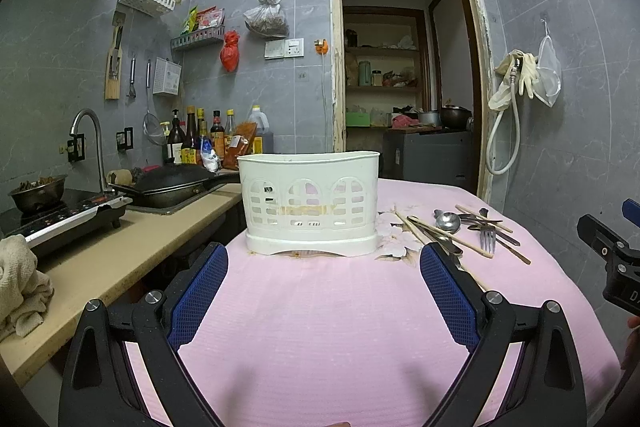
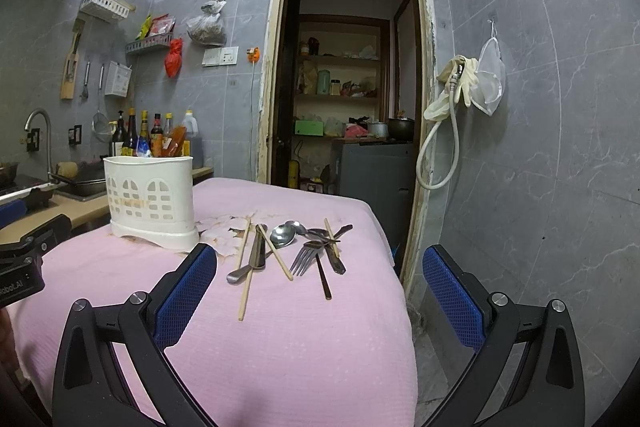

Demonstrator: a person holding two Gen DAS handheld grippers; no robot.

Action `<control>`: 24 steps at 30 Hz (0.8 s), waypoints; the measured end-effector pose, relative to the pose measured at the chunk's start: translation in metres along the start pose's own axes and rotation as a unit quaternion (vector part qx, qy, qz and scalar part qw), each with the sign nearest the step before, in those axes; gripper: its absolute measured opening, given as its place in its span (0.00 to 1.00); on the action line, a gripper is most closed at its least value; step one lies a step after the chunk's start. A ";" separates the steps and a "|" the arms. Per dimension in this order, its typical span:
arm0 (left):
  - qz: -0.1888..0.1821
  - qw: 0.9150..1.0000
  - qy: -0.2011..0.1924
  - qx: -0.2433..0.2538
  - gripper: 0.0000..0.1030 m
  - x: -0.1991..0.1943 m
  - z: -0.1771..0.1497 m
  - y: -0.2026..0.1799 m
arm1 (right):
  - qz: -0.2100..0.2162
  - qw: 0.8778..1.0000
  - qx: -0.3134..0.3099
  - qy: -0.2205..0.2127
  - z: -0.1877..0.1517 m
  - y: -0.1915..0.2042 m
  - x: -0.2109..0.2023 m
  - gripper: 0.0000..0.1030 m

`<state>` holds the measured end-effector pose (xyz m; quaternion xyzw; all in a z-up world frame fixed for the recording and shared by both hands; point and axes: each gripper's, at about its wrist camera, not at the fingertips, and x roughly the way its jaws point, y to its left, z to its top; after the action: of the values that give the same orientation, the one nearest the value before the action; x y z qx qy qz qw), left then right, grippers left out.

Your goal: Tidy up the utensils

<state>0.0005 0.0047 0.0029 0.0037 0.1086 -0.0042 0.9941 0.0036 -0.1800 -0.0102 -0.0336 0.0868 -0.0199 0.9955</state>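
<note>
A white slotted utensil holder (image 1: 312, 201) (image 2: 150, 201) stands upright on the pink tablecloth (image 1: 340, 327) (image 2: 280, 339). To its right lies a loose pile of utensils: a spoon (image 1: 448, 221) (image 2: 282, 235), a fork (image 1: 488, 239) (image 2: 306, 259), wooden chopsticks (image 1: 448, 233) (image 2: 245, 271) and a knife (image 2: 256, 255). My left gripper (image 1: 324, 265) hovers open over the cloth, just in front of the holder, with nothing between its blue pads. My right gripper (image 2: 320, 267) is open too, in front of the utensil pile and holding nothing. Its body shows at the left wrist view's right edge (image 1: 612, 255).
A kitchen counter (image 1: 120, 251) runs along the left with an induction cooker (image 1: 68, 219), a wok (image 1: 172, 183) in the sink, a faucet (image 1: 90, 139) and several sauce bottles (image 1: 200, 139). A doorway (image 2: 348, 75) opens behind the table. The cloth's right edge drops to the tiled floor (image 2: 432, 367).
</note>
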 end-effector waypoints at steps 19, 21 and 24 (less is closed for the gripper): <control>-0.001 1.000 -0.001 0.001 0.92 0.000 0.000 0.000 | 0.000 1.000 0.000 0.002 -0.003 0.004 0.002 1.00; -0.001 1.000 -0.001 0.001 0.92 0.000 0.000 0.000 | 0.000 1.000 0.000 0.003 -0.003 0.004 0.001 1.00; -0.001 1.000 0.000 0.002 0.92 0.000 0.000 0.000 | 0.001 1.000 0.000 0.003 -0.003 0.003 0.001 1.00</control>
<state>0.0002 0.0050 0.0026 0.0052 0.1083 -0.0052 0.9941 0.0046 -0.1770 -0.0135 -0.0330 0.0900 -0.0187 0.9952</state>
